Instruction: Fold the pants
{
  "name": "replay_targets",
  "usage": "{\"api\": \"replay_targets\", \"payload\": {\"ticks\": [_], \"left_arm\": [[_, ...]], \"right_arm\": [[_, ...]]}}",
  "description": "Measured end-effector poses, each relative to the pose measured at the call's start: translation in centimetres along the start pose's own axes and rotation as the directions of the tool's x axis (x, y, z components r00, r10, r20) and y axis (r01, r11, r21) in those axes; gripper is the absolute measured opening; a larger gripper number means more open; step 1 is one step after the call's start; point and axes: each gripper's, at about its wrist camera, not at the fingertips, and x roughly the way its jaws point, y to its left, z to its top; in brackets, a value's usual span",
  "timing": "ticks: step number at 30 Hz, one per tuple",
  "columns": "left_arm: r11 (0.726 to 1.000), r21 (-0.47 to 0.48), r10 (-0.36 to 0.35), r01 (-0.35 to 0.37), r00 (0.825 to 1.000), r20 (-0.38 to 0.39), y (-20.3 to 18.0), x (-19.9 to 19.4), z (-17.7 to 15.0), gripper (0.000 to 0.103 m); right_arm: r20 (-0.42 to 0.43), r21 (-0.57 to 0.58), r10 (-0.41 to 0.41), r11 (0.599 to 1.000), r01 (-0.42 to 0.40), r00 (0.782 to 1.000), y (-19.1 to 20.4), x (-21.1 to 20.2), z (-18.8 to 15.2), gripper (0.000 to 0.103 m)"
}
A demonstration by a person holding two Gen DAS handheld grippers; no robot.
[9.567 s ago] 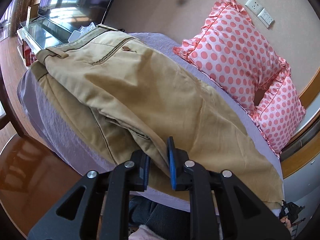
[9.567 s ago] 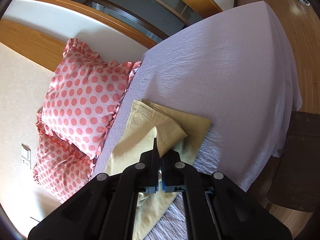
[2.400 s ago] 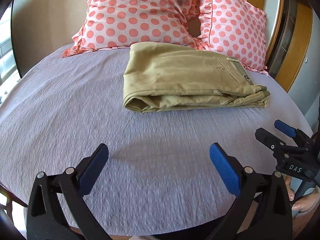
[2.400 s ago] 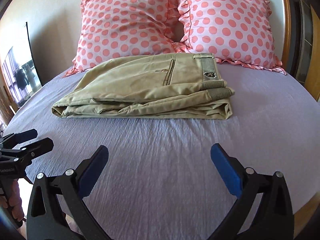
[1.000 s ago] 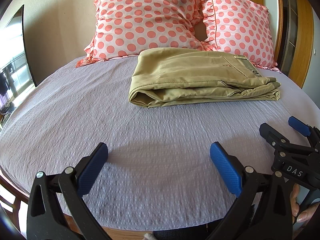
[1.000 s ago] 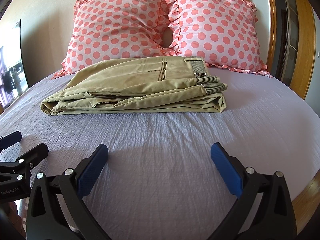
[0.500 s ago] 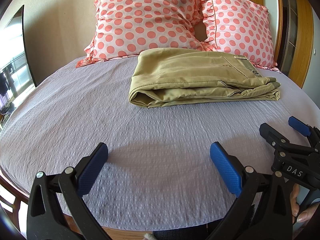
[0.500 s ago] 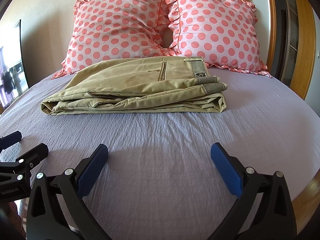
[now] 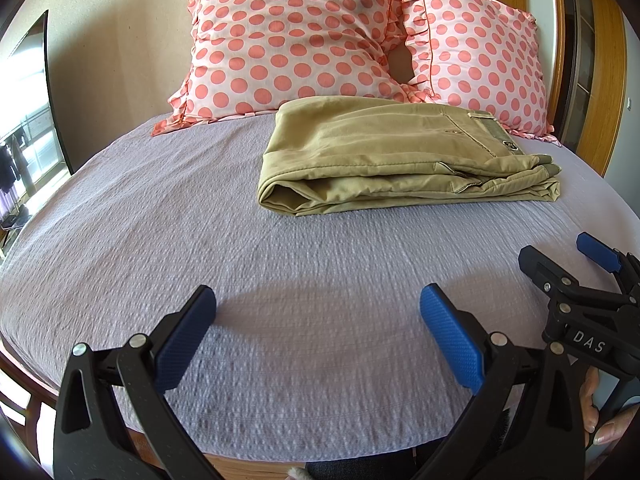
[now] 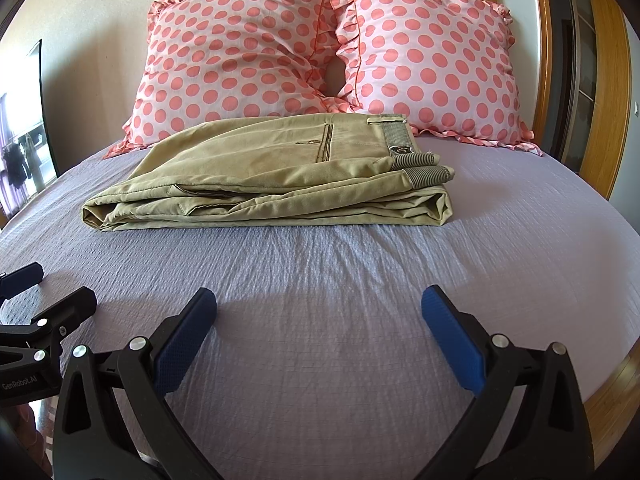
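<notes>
The khaki pants (image 9: pixel 404 160) lie folded into a flat rectangular stack on the lilac bed sheet (image 9: pixel 280 280), waistband to the right, just in front of the pillows. They also show in the right wrist view (image 10: pixel 276 184). My left gripper (image 9: pixel 318 320) is open and empty, held low over the sheet well short of the pants. My right gripper (image 10: pixel 319 320) is open and empty too, equally far back. Each gripper shows at the edge of the other's view: the right one (image 9: pixel 576 264) and the left one (image 10: pixel 44 292).
Two pink polka-dot pillows (image 10: pixel 244 60) (image 10: pixel 432 56) lean against the wall behind the pants. A wooden bed frame edge (image 10: pixel 616 376) runs along the right. A dark screen (image 9: pixel 36 64) stands at the left.
Over the last second nothing has visibly moved. Earlier both grippers were shut on the spread pants; now the pants lie folded and both grippers are open and drawn back.
</notes>
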Motion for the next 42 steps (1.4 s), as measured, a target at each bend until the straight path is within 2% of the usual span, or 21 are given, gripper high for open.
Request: {"api": "replay_targets", "payload": {"ticks": [42], "left_arm": [[1.0, -0.008, 0.006, -0.007, 1.0, -0.027, 0.03, 0.23, 0.53, 0.101]], "right_arm": [[0.002, 0.0, 0.0, 1.0, 0.0, 1.0, -0.01, -0.06, 0.0, 0.102]]}}
